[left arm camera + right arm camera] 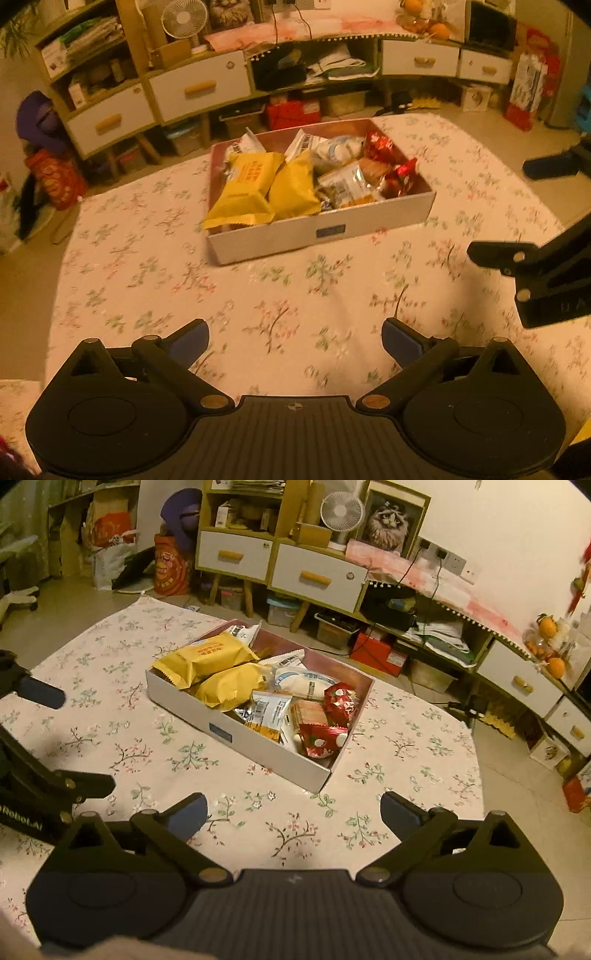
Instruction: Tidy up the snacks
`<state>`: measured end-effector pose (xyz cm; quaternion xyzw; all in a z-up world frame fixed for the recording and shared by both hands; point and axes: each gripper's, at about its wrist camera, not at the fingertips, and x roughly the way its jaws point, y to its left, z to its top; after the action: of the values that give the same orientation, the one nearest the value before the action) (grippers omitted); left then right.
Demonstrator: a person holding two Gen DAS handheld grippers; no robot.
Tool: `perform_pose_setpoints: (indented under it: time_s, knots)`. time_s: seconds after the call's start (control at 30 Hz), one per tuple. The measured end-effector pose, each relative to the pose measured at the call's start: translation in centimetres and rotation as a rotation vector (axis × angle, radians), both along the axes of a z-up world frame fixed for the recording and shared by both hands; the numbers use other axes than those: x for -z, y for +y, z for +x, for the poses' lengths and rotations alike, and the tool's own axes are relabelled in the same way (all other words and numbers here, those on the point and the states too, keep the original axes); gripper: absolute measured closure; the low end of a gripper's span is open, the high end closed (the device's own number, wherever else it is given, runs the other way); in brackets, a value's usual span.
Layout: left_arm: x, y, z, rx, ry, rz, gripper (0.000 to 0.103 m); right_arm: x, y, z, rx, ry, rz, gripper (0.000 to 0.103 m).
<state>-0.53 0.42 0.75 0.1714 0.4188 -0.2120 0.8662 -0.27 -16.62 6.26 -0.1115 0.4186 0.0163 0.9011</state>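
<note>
A shallow white cardboard box (325,232) (236,734) stands on the flowered tablecloth (184,288) (147,753), filled with snacks. Two yellow packets (247,184) (210,657) lie at its left end, white and silver packets (336,149) (306,683) in the middle, red wrappers (400,177) (325,738) at its right end. My left gripper (295,341) hovers over bare cloth short of the box, open, nothing between its blue pads. My right gripper (293,812) is likewise open and holds nothing. Each gripper shows at the edge of the other's view.
Behind the table runs a low cabinet with white drawers (199,88) (317,578), open shelves, a small fan (184,16) (341,511) and oranges (439,31) (548,627). Boxes and bags crowd the floor under it. The table edge curves away at left and right.
</note>
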Motion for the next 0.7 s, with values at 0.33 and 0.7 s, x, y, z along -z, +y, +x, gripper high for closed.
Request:
perform_pose_setpoints:
  time_s: [0.33, 0.7]
  knots:
    - [-0.5, 0.0, -1.3, -0.061, -0.06, 0.035, 0.002, 0.3, 0.2, -0.6, 0.023, 0.001, 0.04, 0.0]
    - [-1.1, -0.1, -1.2, -0.088, -0.07, -0.002, 0.002, 0.4, 0.3, -0.6, 0.043, 0.0, 0.04, 0.0]
